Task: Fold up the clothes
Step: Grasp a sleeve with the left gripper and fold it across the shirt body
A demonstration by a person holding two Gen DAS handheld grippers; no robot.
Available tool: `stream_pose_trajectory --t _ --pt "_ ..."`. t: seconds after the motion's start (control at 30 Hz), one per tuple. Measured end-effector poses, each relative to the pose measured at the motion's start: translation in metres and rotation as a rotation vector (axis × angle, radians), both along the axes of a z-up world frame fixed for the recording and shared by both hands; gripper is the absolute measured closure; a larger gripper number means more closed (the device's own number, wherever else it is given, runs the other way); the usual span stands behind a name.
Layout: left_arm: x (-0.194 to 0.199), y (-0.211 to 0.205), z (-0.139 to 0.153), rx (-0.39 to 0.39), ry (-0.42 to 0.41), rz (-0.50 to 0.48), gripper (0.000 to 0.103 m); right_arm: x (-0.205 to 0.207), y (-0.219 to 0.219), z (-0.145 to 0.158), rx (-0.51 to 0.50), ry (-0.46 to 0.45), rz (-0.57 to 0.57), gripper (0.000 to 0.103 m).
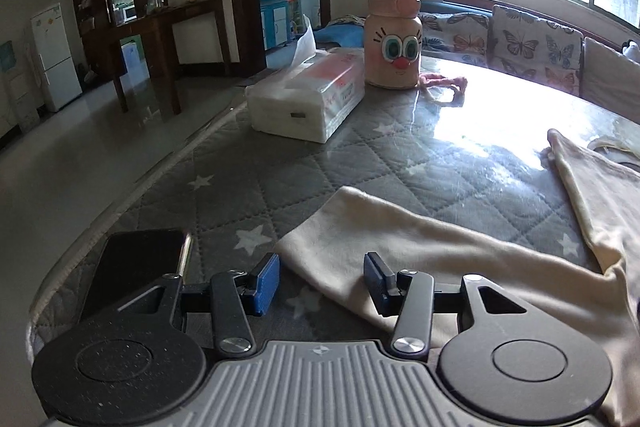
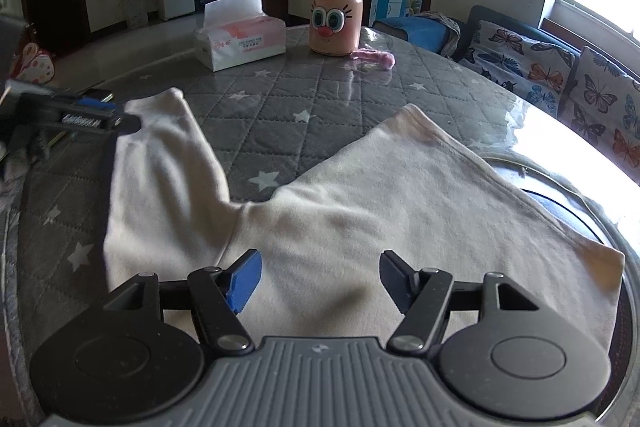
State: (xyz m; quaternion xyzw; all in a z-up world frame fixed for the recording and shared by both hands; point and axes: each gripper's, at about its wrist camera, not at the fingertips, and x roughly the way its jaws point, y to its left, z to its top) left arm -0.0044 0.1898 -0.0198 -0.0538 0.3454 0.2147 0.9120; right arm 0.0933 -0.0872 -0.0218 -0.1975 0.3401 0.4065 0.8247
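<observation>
So the desk (image 2: 328, 99) is a big round one with a grey quilted star-print cover under a glossy clear sheet, and there's a sofa with butterfly cushions (image 2: 532, 67) curving around its far side. Spread flat on the near part of the desk is a pair of cream pants (image 2: 360, 203), legs pointing away from the cameras and splayed into a V, waist end closest to the right wrist camera. The left hand-held gripper (image 1: 320, 283) sits low over the cuff of one leg, blue pads wide apart with nothing between them, so it's released; the cuff edge lies right in the gap below it. The right hand-held gripper (image 2: 318, 281) is spread open too, hovering over the waist area near the crotch seam, not pinching any fabric that I can see. You can also spot the left one from the right camera, poking in over that same leg cuff. Further back there's a soft pack of tissues (image 1: 308, 95) with a sheet sticking up, and just beside it a pink kids' water bottle (image 1: 394, 35) with a cartoon face, standing upright. A pink strap (image 1: 442, 85) lies on the desk next to the bottle's base. Smallest bit: a black phone (image 1: 136, 267) lying flat at the desk edge, just left of the left hand-held gripper.
</observation>
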Motion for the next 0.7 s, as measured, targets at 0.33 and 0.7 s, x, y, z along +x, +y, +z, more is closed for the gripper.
stream_pose_trajectory --t 0.33,0.7 --pt "0.001 0.004 0.012 0.001 -0.069 0.010 0.099 -0.048 -0.012 0.008 -0.022 0.000 0.098 0.035" --pt "-0.005 -0.003 0.043 0.015 -0.153 -0.029 0.099 -0.073 -0.007 0.004 -0.015 -0.042 0.136 0.035"
